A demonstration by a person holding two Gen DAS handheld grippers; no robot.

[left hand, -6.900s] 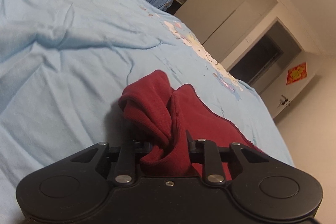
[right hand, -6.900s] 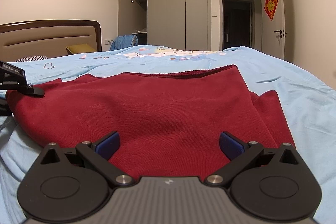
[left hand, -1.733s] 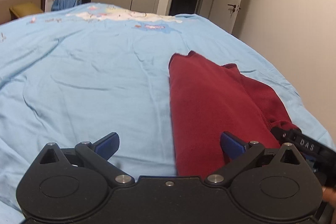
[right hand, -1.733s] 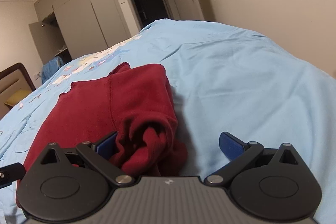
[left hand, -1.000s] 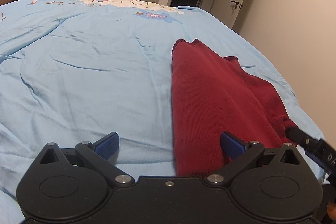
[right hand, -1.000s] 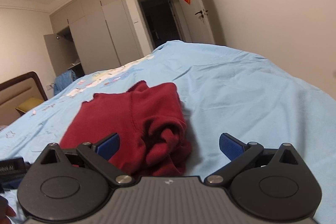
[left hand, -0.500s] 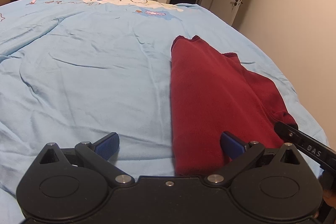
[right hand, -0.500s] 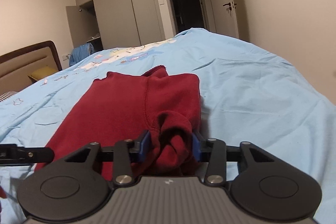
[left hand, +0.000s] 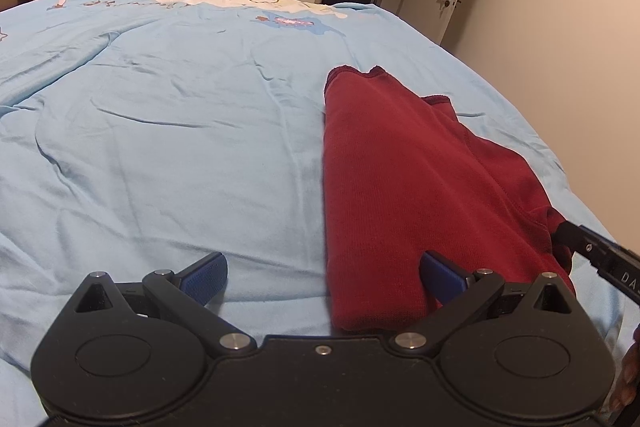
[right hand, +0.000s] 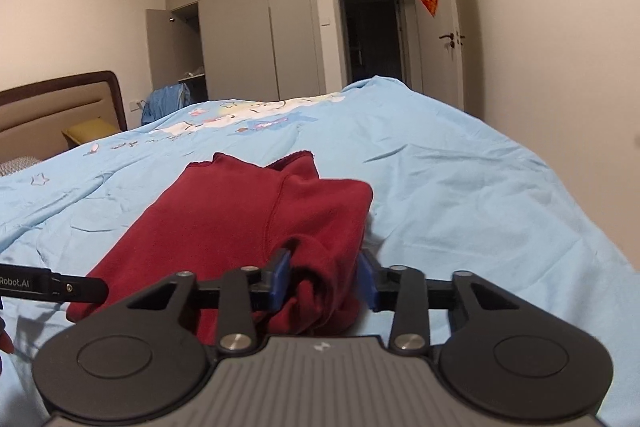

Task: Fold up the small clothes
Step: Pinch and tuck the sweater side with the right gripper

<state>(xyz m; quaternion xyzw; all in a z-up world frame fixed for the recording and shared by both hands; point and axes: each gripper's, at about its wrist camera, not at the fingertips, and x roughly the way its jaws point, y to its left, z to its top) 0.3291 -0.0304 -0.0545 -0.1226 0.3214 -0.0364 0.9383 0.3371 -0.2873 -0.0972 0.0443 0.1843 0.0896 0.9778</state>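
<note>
Dark red knit garment (left hand: pixel 400 163) folded lengthwise on light blue bedsheet (left hand: pixel 180 131), long axis toward wardrobe.
Right gripper (right hand: pixel 322 281) clamped on bunched near end; left gripper (left hand: pixel 322 275) spread wide.

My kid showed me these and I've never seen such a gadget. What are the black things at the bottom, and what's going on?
They are hand-held two-finger grippers, one in each of a person's hands, each carrying a camera that looks forward along its fingers. A dark red garment, partly folded, lies on a bed with a light blue cover. In the left camera's picture the left gripper is open, holding nothing, at the garment's near edge. In the right camera's picture the right gripper is shut on a bunched part of the garment.
</note>
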